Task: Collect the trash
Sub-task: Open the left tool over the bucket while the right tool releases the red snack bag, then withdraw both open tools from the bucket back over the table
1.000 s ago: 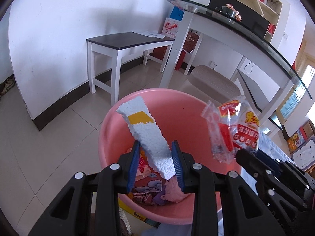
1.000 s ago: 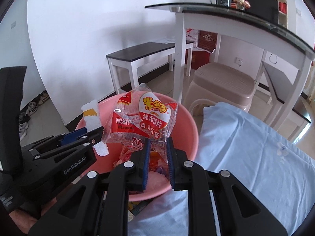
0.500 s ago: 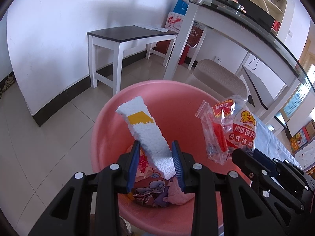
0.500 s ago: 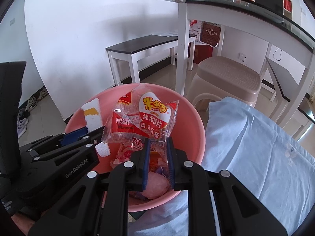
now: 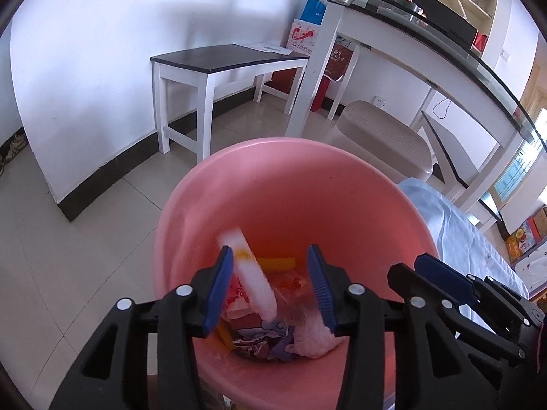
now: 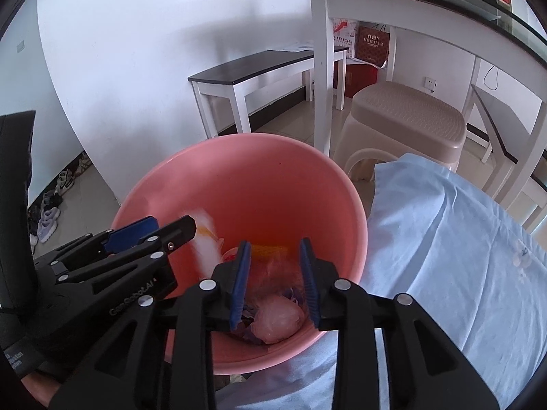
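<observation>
A pink bin (image 5: 290,184) stands on the floor below both grippers; it also shows in the right wrist view (image 6: 246,177). My left gripper (image 5: 270,266) is open above it. A white foam strip (image 5: 253,280) with a yellow patch is blurred, falling free between its fingers; it also shows in the right wrist view (image 6: 205,239). My right gripper (image 6: 275,259) is open over the bin. A blurred snack wrapper (image 6: 273,270) drops onto the pile of trash (image 6: 277,317) at the bottom. The right gripper also shows in the left wrist view (image 5: 410,273).
A table edge with a light blue cloth (image 6: 444,239) lies right of the bin. A beige plastic stool (image 6: 407,116) stands behind it. A white bench with a dark top (image 5: 222,65) and a glass-topped desk (image 5: 410,27) stand by the wall. Shoes (image 6: 48,212) lie on the floor at left.
Both grippers have opened. The foam strip has left the left gripper and the snack wrapper has left the right one; both are falling into the bin. Both grippers moved closer over the bin.
</observation>
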A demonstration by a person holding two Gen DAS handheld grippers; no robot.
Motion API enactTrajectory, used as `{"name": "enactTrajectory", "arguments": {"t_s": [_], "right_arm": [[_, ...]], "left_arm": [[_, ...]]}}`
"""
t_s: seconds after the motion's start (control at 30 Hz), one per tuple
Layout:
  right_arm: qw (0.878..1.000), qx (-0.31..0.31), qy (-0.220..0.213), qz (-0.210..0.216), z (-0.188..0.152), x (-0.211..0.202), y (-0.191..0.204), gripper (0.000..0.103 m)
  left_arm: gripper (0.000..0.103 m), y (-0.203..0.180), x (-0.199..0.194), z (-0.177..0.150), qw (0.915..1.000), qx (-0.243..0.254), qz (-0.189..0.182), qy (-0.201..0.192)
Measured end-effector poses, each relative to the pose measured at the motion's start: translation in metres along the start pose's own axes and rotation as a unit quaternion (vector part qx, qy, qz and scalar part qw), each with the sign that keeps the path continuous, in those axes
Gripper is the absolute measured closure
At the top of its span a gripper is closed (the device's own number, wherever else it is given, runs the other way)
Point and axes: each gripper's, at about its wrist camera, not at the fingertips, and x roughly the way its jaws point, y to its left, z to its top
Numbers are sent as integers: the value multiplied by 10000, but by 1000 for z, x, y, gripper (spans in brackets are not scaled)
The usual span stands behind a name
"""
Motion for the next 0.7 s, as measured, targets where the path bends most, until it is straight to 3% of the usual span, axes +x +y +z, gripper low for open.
{"name": "enactTrajectory", "arguments": {"t_s": [0.53, 0.6, 0.7], "right_arm": [[9992, 7, -388, 20, -10, -42, -3, 72], [9991, 25, -425, 1, -13, -50, -3, 63], [9987, 85, -508, -4, -19, -63, -5, 60]], "left_arm": [[51, -12, -40, -7, 9995, 159, -168, -229], [51, -14, -48, -9, 9993, 183, -182, -270], [51, -17, -60, -11, 9990, 218, -175, -347]]}}
